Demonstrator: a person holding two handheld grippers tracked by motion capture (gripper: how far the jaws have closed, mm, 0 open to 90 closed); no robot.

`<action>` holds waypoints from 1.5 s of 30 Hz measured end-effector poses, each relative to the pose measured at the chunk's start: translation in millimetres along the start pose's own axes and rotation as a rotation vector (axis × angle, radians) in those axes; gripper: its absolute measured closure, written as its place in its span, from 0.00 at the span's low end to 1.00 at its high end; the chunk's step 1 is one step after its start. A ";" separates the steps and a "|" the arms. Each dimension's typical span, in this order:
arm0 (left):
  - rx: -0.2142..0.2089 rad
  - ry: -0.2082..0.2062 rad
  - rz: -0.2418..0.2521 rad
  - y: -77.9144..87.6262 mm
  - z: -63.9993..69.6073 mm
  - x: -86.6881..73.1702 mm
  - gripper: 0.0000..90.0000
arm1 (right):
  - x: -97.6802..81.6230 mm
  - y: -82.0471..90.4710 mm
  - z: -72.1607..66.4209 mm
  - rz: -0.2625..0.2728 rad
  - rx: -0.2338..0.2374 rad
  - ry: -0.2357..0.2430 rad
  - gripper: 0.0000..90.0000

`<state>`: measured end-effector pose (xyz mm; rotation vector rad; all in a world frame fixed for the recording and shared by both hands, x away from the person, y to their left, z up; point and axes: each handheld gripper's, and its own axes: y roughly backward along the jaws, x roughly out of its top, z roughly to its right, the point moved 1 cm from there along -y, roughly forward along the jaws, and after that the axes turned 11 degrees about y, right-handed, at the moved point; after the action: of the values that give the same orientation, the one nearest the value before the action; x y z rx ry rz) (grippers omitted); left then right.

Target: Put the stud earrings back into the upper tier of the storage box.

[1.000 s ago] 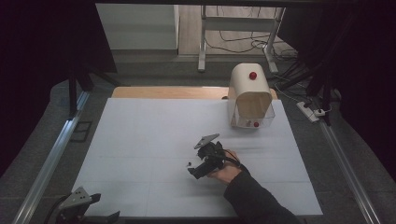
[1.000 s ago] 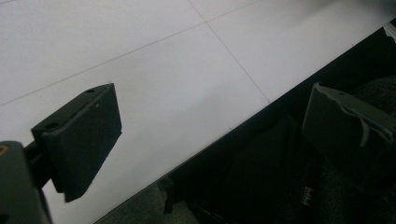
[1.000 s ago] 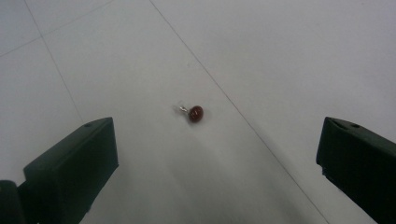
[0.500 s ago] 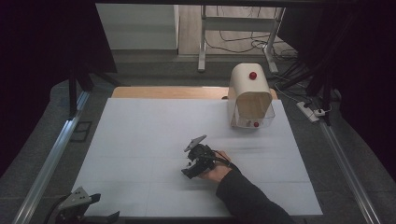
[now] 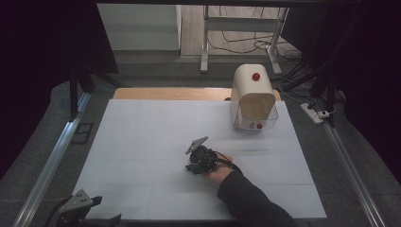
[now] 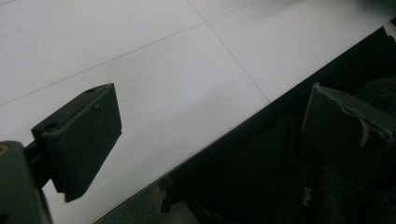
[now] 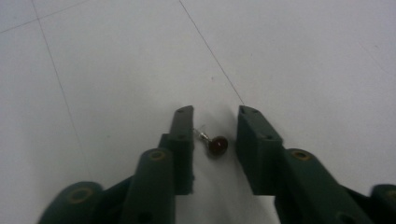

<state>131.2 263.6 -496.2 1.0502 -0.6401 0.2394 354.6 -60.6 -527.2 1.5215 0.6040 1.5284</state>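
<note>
Jaws of the right gripper [image 7: 215, 135] have just been closing and are seen narrowed around a small dark-red bead [image 7: 217, 145] with a clear stem, lying on the white table [image 5: 142, 142] between the pads without visible contact. The left gripper [image 6: 210, 140] is held spread at the table's near edge, nothing between its jaws. Near the far right, a cream dome-topped container [image 5: 254, 97] with a clear front shows one red bead inside.

High view sits above my side, looks forward and down over whole white table [image 5: 142, 142]. Left gripper view hangs close over table's near edge. Right gripper view looks down, very close on tabletop. All three share tabletop.
</note>
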 end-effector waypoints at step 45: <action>0.000 0.001 -0.001 -0.1 0.0 0.2 0.05 | 4.1 52.3 20.2 0.080 -0.012 -0.099 0.82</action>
<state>131.4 263.5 -496.2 1.0499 -0.6387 0.2387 362.2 -88.2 -478.8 1.6187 0.4810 1.5038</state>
